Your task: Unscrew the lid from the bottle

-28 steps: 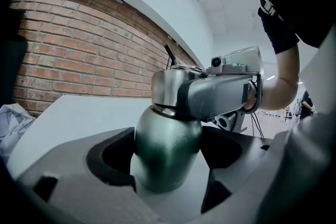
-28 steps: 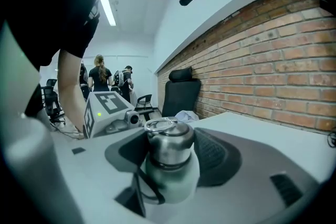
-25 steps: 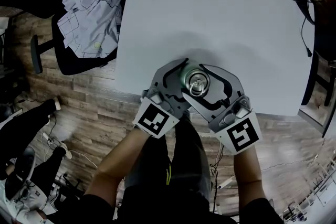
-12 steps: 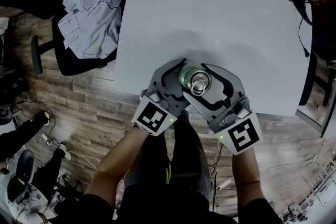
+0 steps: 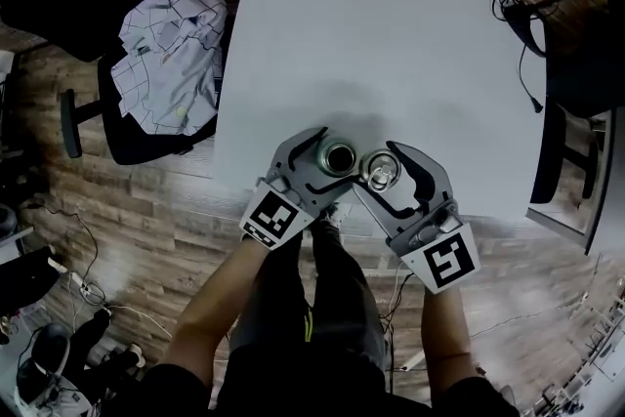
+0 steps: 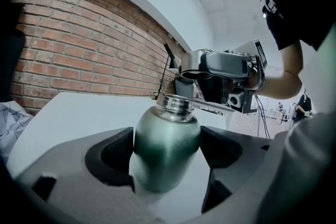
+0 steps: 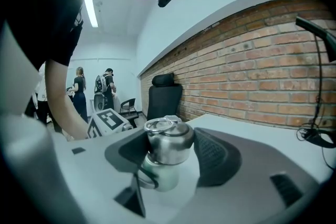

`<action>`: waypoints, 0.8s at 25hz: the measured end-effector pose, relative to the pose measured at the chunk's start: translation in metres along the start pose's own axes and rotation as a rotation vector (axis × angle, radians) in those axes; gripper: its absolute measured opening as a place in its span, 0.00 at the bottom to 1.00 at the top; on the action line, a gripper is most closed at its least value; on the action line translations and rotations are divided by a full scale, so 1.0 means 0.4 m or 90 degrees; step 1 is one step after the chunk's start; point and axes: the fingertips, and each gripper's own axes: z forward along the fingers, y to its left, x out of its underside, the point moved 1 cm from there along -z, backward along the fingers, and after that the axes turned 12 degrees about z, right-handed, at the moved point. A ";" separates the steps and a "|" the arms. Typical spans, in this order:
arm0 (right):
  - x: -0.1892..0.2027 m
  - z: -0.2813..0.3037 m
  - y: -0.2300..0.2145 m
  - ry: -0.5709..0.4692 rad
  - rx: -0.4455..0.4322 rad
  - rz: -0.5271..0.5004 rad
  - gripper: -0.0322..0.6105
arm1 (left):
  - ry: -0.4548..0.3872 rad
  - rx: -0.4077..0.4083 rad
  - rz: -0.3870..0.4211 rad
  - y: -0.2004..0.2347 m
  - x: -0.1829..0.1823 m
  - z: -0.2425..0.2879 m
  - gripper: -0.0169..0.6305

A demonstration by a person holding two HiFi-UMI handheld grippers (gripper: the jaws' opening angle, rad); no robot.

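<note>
From above, my left gripper (image 5: 333, 152) shows only an open mouth near the table's (image 5: 391, 44) front edge. Its own view shows the bottle (image 6: 167, 141) pinched in the jaws: matte green, bare steel neck. My right gripper (image 5: 383, 169) clamps the steel lid (image 7: 167, 143) — ring-topped, clear of the neck.

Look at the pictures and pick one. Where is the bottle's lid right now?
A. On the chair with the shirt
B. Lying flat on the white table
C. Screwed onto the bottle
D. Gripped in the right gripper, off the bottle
D: the silver lid sits clamped in the right gripper, beside the bottle, whose bare neck stands open in the left gripper.
</note>
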 end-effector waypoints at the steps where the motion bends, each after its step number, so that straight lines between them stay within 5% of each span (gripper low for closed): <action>1: -0.005 -0.008 -0.004 -0.002 0.008 0.003 0.46 | 0.003 0.003 -0.002 -0.001 -0.003 -0.003 0.60; 20: -0.148 -0.120 0.011 -0.045 0.112 0.027 0.46 | 0.096 -0.046 -0.063 0.005 -0.052 -0.202 0.60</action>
